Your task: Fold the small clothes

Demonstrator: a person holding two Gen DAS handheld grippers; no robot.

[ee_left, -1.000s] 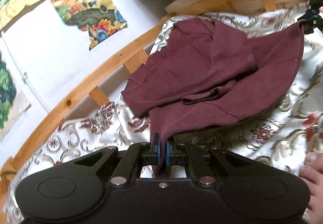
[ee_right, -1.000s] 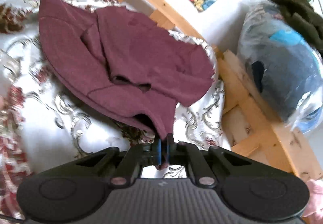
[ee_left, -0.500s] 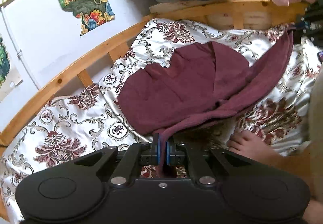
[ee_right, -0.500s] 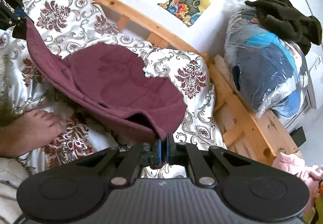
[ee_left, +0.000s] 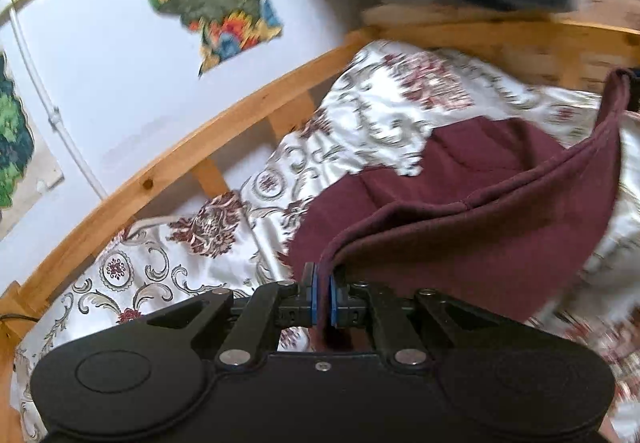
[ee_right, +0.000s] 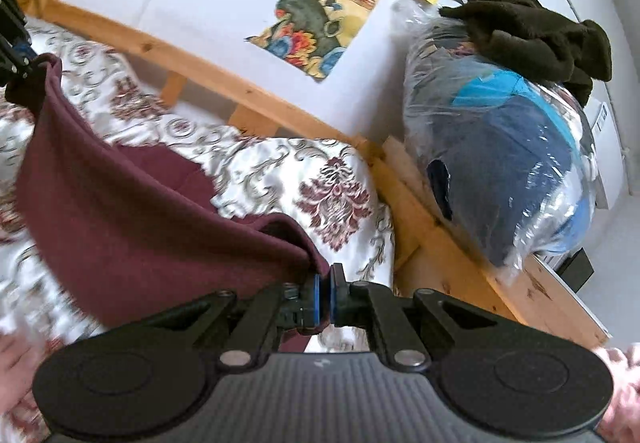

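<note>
A maroon garment (ee_left: pixel 472 231) hangs stretched between my two grippers above a floral bedspread (ee_left: pixel 192 255). My left gripper (ee_left: pixel 323 283) is shut on one corner of its edge. My right gripper (ee_right: pixel 324 285) is shut on the other corner; the garment (ee_right: pixel 132 227) sags to the left from it. The garment's far part still lies on the bedspread (ee_right: pixel 280 171). Each gripper shows at the far end of the cloth in the other view, the right one (ee_left: pixel 634 91) and the left one (ee_right: pixel 16 59).
A wooden bed rail (ee_left: pixel 168 171) runs behind the bedspread along a white wall with paper pictures (ee_right: pixel 320 23). A clear plastic bag of clothes (ee_right: pixel 508 171) with a dark garment (ee_right: pixel 532 31) on top sits on a wooden frame at the right.
Both grippers have lifted and pulled the garment's edge up and toward me. More of the cloth has come off the bedspread and hangs taut between them. The foot has left the left view.
</note>
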